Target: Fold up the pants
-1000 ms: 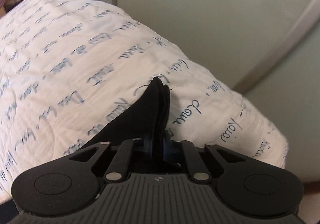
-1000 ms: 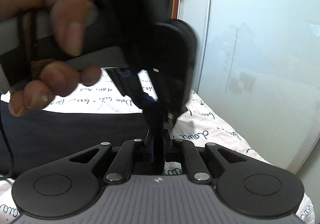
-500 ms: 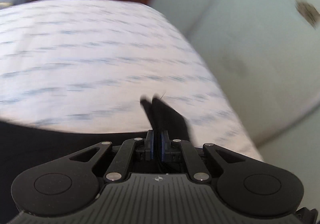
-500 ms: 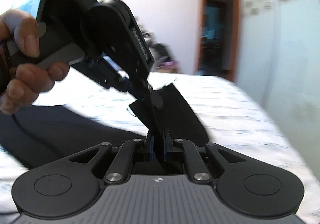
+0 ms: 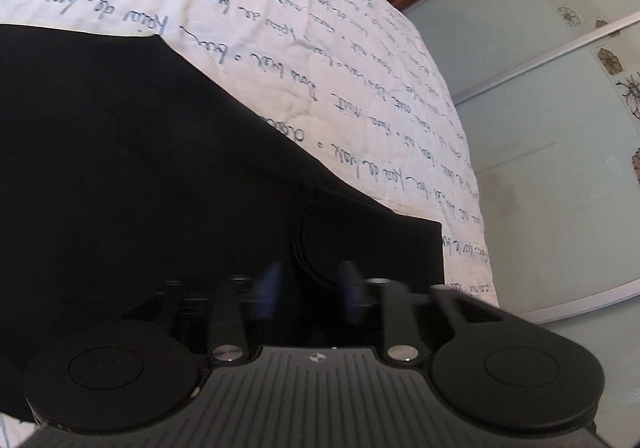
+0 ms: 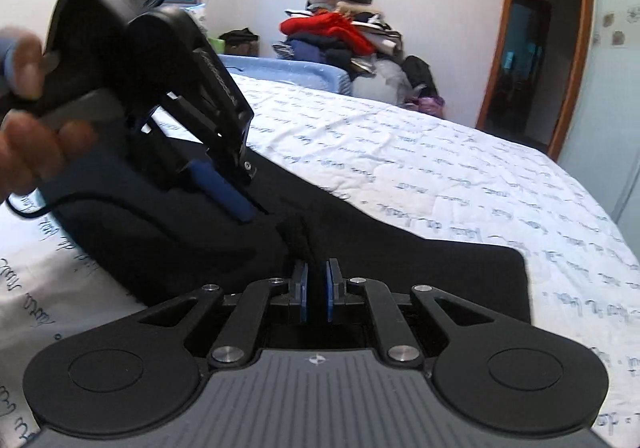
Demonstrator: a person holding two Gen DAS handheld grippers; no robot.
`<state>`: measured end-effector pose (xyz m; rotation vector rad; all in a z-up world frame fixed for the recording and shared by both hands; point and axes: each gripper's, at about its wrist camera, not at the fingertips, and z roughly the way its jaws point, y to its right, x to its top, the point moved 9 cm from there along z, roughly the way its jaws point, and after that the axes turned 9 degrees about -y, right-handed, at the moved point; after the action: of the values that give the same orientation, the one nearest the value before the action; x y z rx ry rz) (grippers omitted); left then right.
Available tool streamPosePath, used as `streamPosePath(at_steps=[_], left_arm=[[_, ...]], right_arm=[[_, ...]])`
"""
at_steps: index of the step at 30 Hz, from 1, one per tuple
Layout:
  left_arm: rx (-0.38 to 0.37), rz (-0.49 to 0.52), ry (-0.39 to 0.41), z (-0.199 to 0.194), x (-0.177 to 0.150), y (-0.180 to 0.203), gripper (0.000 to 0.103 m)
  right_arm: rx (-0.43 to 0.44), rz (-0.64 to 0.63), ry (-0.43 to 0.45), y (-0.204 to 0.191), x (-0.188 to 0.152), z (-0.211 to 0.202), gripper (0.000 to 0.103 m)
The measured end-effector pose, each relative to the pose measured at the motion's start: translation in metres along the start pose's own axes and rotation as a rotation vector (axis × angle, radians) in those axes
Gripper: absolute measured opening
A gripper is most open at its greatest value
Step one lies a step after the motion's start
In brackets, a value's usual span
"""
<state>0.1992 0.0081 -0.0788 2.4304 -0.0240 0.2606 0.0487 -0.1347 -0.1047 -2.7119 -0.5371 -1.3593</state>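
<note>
Black pants (image 5: 120, 168) lie folded over on a white quilt with blue script (image 5: 320, 48). My left gripper (image 5: 310, 282) hovers low over the doubled cloth with its jaws opening. Its blurred blue fingers (image 5: 272, 288) stand apart, and no cloth is pinched between them. In the right wrist view the pants (image 6: 400, 268) spread across the quilt (image 6: 440, 168). My right gripper (image 6: 316, 284) is shut on a bunched edge of the pants, which rises just ahead of the pads. The left tool's blue finger (image 6: 224, 188) points down at the cloth to the left, held by a hand (image 6: 24, 120).
Pale sliding wardrobe doors (image 5: 560, 168) run along the bed's right side. Across the room are a pile of clothes (image 6: 344, 36), a blue bed frame or box (image 6: 288, 68) and a wooden doorway (image 6: 524, 68). The quilt's edge drops off close to the pants' corner.
Both grippers swung across the bed, carrying the pants' edge over onto the rest of the pants. The left jaws, shut on cloth before, now stand apart. The right stays shut on cloth.
</note>
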Motion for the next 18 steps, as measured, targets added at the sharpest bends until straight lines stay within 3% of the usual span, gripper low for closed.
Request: streamPosePath(at_steps=[5,10,11,18], left_arm=[[-0.084,-0.072,-0.041,0.018,-0.002,0.002,0.055],[-0.104,-0.086,-0.083,0.036,0.004,0.011,0.060],[-0.104,-0.085,-0.102,0.042,0.006,0.014,0.066],[-0.034,-0.018,-0.085,0.022,0.009,0.016,0.067]], right_arm=[[0.012,0.060,0.007,0.000,0.004,-0.004,0.008],[0.023,0.040,0.063,0.009,0.013,-0.012,0.008],[0.023,0.035,0.065,0.009,0.013,-0.014,0.008],[0.065,-0.029,0.014,0.003,0.006,-0.018,0.011]])
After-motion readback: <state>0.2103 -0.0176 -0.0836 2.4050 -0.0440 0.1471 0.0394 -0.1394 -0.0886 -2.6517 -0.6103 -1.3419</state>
